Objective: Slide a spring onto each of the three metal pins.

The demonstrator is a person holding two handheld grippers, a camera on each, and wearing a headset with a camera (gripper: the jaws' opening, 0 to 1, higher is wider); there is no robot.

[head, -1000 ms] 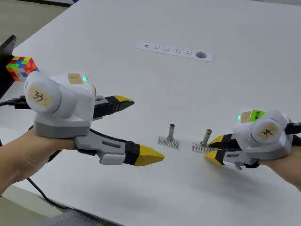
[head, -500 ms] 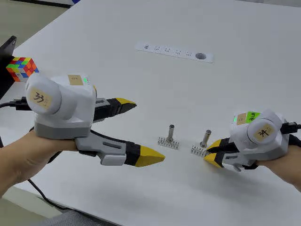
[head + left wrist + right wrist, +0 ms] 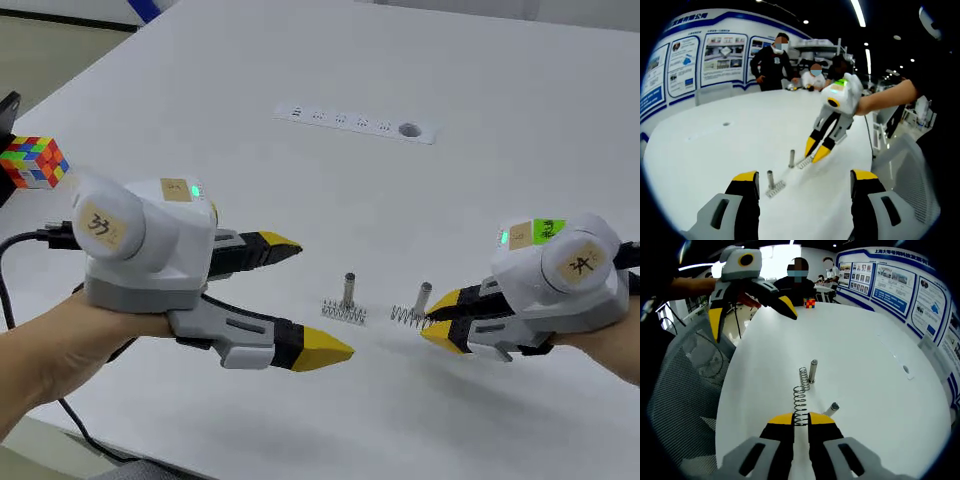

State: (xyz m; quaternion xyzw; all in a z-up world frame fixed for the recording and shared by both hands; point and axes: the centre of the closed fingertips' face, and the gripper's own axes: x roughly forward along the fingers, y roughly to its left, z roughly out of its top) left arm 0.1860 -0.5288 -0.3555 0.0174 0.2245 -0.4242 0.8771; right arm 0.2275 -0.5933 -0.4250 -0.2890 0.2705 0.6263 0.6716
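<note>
Tan stickers (image 3: 100, 225): left gripper (image 3: 325, 298) 33, right gripper (image 3: 428, 321) 34 (pinching spring (image 3: 405, 314))

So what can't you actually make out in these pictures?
- held spring: its near end is hidden between the shut jaws of the right gripper, right gripper view.
- other spring: whether it touches its pin is too small to tell, head view.
- colour cube: cut off by the left edge, head view.
- power strip: markings too small, head view.

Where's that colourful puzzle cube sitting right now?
In the head view the puzzle cube sits at the far left edge of the white table, to the left of and beyond the left gripper.
</note>
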